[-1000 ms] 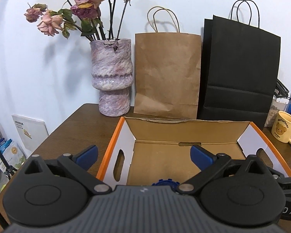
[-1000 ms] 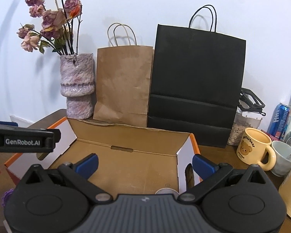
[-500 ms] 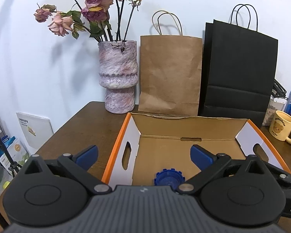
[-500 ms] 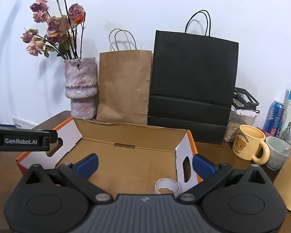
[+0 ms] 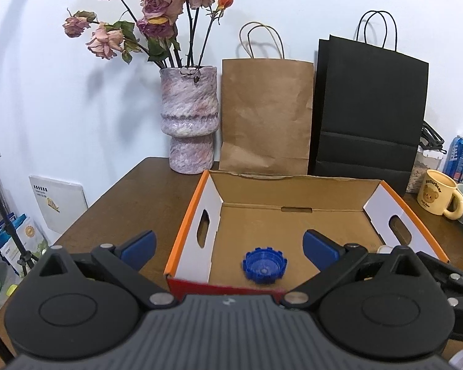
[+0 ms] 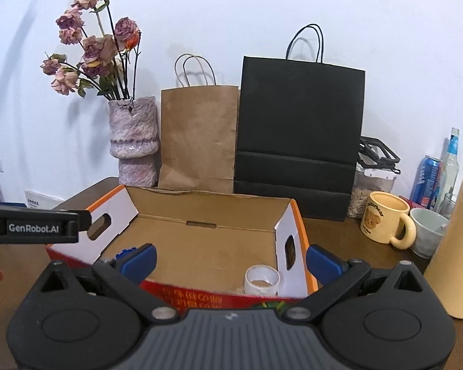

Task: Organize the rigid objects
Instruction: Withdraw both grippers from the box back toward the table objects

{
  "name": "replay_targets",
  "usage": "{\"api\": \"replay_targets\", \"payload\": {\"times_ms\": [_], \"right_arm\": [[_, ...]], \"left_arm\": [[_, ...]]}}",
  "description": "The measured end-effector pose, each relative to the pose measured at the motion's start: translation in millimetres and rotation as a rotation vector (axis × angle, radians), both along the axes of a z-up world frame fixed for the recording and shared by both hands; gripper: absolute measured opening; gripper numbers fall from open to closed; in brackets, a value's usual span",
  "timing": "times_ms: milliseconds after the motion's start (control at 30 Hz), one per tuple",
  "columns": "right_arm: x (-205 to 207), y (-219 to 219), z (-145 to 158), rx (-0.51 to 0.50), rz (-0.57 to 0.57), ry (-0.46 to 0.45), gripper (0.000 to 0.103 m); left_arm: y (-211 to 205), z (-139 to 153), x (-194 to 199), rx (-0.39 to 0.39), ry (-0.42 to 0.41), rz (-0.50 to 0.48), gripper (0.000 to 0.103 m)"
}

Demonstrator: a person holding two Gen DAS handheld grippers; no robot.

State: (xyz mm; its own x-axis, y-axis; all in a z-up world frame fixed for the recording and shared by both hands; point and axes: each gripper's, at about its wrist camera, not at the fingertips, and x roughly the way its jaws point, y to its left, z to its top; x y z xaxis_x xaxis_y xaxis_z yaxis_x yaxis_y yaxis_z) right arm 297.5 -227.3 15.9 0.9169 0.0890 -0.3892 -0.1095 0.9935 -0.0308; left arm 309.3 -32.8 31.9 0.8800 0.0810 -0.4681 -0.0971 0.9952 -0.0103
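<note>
An open cardboard box (image 5: 188, 231) with orange rims and white end flaps sits on the brown table; it also shows in the right wrist view (image 6: 299, 219). A blue toothed cap (image 5: 264, 266) lies on the box floor near its front left. A white tape roll (image 6: 261, 280) stands on the floor near the front right. My left gripper (image 5: 228, 248) is open and empty, held above the box's front edge. My right gripper (image 6: 230, 259) is open and empty, above the front edge too. The cap (image 6: 125, 251) is mostly hidden behind my right gripper's left finger.
A stone vase (image 5: 188, 120) of dried roses, a brown paper bag (image 5: 265, 117) and a black paper bag (image 5: 370, 117) stand behind the box. A yellow bear mug (image 6: 385, 223), a white cup (image 6: 427, 231), cans and a jar sit at the right. A tan cylinder (image 6: 453, 246) stands near right.
Both grippers have pulled back and risen from the box. The blue cap and the tape roll, first hidden by the gripper bodies, now lie in view on the box floor.
</note>
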Motion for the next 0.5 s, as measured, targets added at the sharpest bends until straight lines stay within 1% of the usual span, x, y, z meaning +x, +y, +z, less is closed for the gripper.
{"api": "replay_targets", "payload": {"times_ms": [500], "right_arm": [[-50, -10, -7, 0.008, -0.004, 0.017, 0.103]], "left_arm": [[-8, -7, -47, 0.004, 0.027, -0.014, 0.103]]}}
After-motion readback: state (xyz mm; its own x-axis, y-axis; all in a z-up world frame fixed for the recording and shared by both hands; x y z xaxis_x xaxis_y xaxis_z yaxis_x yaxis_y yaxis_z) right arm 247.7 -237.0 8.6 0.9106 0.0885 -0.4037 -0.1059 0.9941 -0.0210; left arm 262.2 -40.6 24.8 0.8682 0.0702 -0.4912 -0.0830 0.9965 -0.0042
